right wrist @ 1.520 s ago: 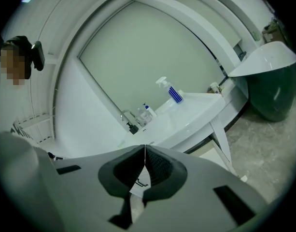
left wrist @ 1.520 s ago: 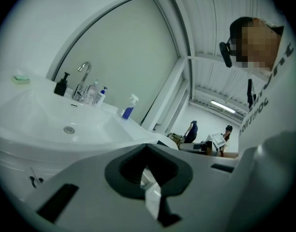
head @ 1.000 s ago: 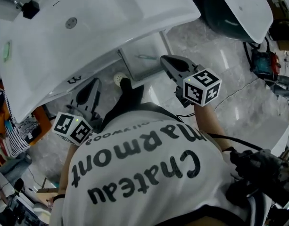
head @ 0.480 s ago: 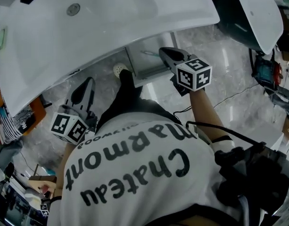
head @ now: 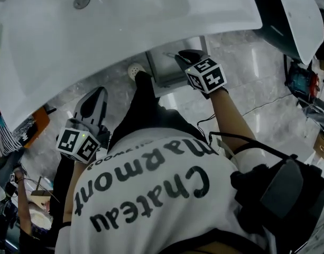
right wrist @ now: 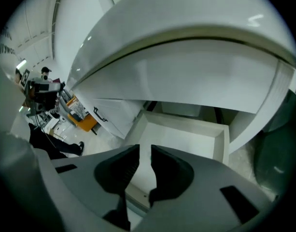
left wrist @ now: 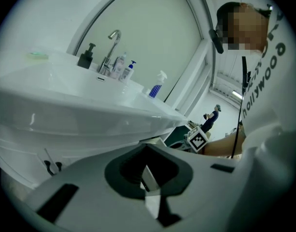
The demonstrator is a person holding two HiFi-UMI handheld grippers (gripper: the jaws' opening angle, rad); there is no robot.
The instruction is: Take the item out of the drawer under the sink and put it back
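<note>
Right claw [right wrist: 145,151] empty, jaws just cracked open; open drawer [right wrist: 179,141] below it, sink [right wrist: 186,66] edge close overhead. Left claw [left wrist: 147,149] clenched, empty.

My white drawer [right wrist: 221,146] stands pulled open under the sink [right wrist: 186,42], just ahead of and below my right tool [right wrist: 145,151]. A thin greenish item [head: 170,55] lies flat inside, beyond the tool's tips.
</note>
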